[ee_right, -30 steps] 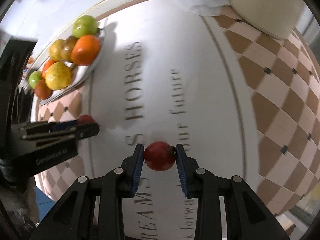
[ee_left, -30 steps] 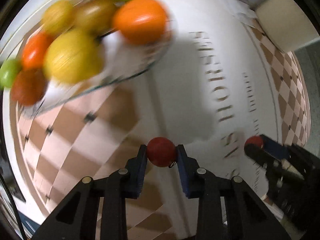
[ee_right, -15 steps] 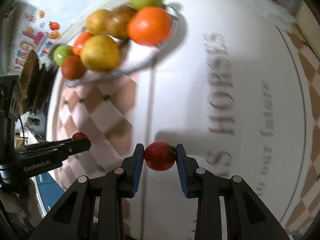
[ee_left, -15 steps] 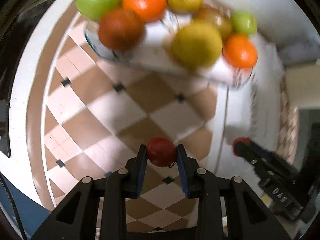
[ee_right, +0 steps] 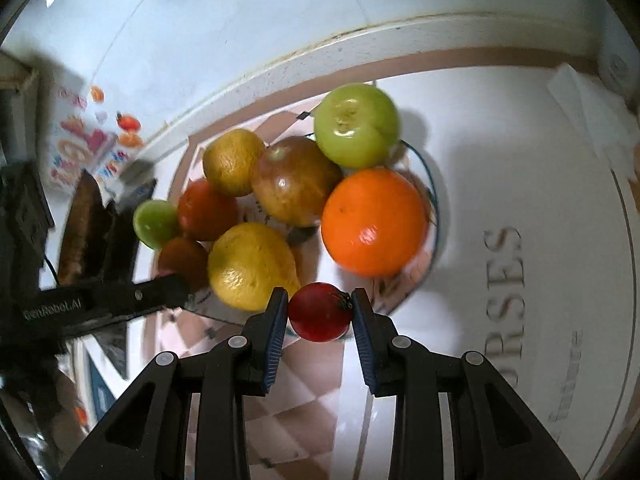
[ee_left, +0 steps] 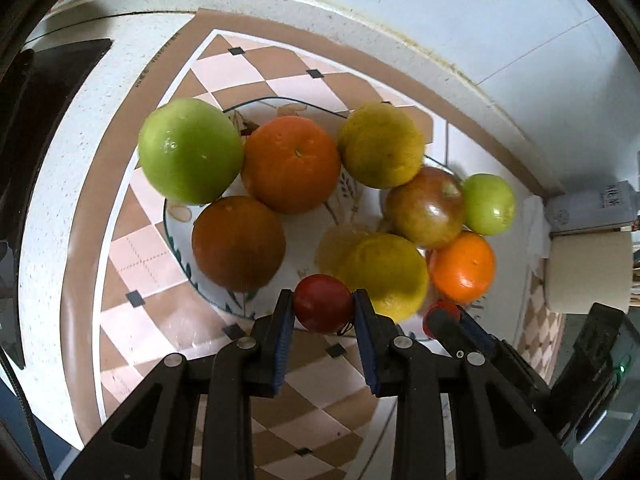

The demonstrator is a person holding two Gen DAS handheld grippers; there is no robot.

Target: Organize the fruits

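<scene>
Over on the near edge of the fruit plate (ee_left: 182,236) I've got both tools hovering, each one pinching a small red fruit. My left tool (ee_left: 323,312) has its blue pads pressed onto a red tomato (ee_left: 323,307), which sits just above the near rim of the plate, right beside the big yellow lemon (ee_left: 386,274). My right tool (ee_right: 320,314) is clamped on another red tomato (ee_right: 319,312) with a little dark stem showing on its right side, hanging at the plate's near rim between the lemon and the bright orange (ee_right: 374,220). From the left camera I can see the right tool poking in from the right with its red fruit tucked near the orange on that side. The plate itself is white with a painted leafy pattern and it's pretty loaded: a big green apple (ee_left: 191,151) far left, an orange (ee_left: 291,164) next to it, a darker reddish orange (ee_left: 239,243) nearer, a yellow citrus (ee_left: 380,145) at the back, a brownish-red apple (ee_left: 425,208) and a smaller green apple (ee_left: 488,204) to the right. Everything sits on the bench (ee_left: 132,256), which is covered with a checkered tan-and-pink cloth that has a white panel with lettering on the right. Far right there's a toilet paper roll (ee_left: 588,270) and a small box (ee_left: 592,206) against the wall.
</scene>
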